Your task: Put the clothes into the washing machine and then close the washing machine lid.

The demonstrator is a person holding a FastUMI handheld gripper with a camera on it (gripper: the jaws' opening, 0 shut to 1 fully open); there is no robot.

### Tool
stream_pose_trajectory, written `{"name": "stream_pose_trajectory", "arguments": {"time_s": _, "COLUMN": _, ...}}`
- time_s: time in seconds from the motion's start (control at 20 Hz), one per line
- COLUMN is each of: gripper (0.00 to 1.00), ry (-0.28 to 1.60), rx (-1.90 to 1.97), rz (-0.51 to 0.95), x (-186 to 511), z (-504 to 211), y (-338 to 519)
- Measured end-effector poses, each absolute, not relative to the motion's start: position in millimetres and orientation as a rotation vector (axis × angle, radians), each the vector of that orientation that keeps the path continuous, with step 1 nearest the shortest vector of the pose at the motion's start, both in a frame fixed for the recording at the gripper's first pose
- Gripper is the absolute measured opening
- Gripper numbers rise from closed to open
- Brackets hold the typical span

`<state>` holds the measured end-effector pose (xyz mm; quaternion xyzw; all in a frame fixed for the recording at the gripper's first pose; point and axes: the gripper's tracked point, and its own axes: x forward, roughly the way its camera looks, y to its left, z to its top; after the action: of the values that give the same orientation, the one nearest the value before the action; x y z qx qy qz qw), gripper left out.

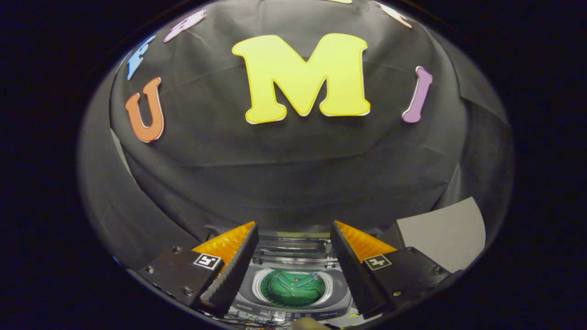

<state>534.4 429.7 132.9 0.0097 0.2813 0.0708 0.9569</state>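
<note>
Booth wall fills most of view w/ a pale panel (442,233) at its foot, washer (293,286) below, partly hidden by fingers, lid (293,245) up, green clothes (293,288) in drum, hand-held gripper (293,233) released, nothing between fingers.

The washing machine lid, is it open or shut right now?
Open. The clear lid stands folded up behind the grey top-loading washing machine's round drum, where a green garment lies exposed. The gripper hovers above, fingers apart, holding nothing.
</note>
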Motion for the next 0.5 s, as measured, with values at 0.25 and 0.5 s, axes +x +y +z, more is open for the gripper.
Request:
{"name": "stream_pose_trajectory", "arguments": {"time_s": 0.25, "gripper": 0.98, "ry": 0.669, "rx": 0.006, "rz": 0.12, "x": 577, "z": 98, "y": 450}}
{"name": "stream_pose_trajectory", "arguments": {"time_s": 0.5, "gripper": 0.98, "ry": 0.739, "rx": -0.041, "rz": 0.085, "x": 601, "z": 68, "y": 457}}
